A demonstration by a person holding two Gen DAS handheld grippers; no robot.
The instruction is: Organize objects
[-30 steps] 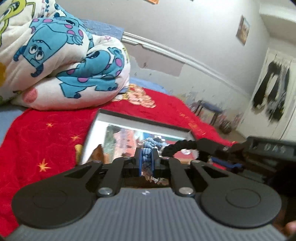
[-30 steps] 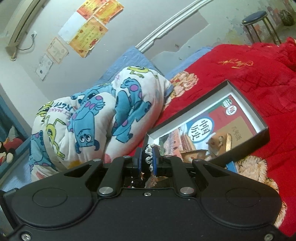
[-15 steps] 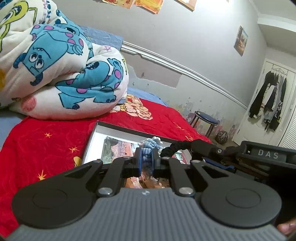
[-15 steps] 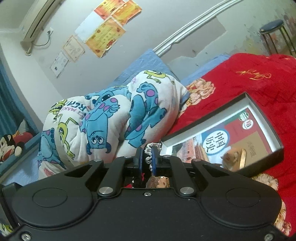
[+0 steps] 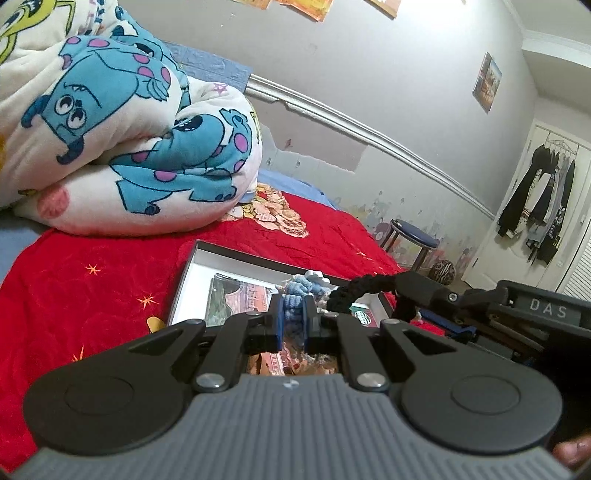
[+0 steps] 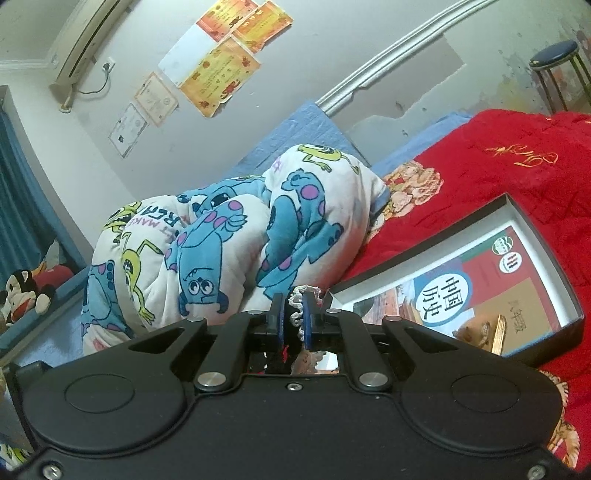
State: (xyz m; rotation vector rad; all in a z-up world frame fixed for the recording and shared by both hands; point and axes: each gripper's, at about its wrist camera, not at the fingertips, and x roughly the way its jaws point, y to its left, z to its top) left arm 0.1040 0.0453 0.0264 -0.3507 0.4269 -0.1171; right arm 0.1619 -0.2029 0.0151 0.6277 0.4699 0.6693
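Left gripper (image 5: 293, 314): I see it clenched on a blue knitted toy (image 5: 295, 295), held above the box.
Right gripper (image 6: 294, 317): clamped on a white crocheted piece (image 6: 295, 303).
Box (image 6: 546, 236): open on the red blanket (image 6: 498, 166); holds a book (image 6: 458, 291) and a small brown toy (image 6: 476, 328).

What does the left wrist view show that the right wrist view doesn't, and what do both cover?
Only the left wrist view shows the left hand-held gripper shut on a blue knitted toy, plus the clothes hanging by the door. Only the right wrist view shows the right hand-held gripper shut on a white crocheted piece, the wall certificates and the air conditioner. Both show the black box, the book inside it, the cartoon quilt, the red blanket and the stool.
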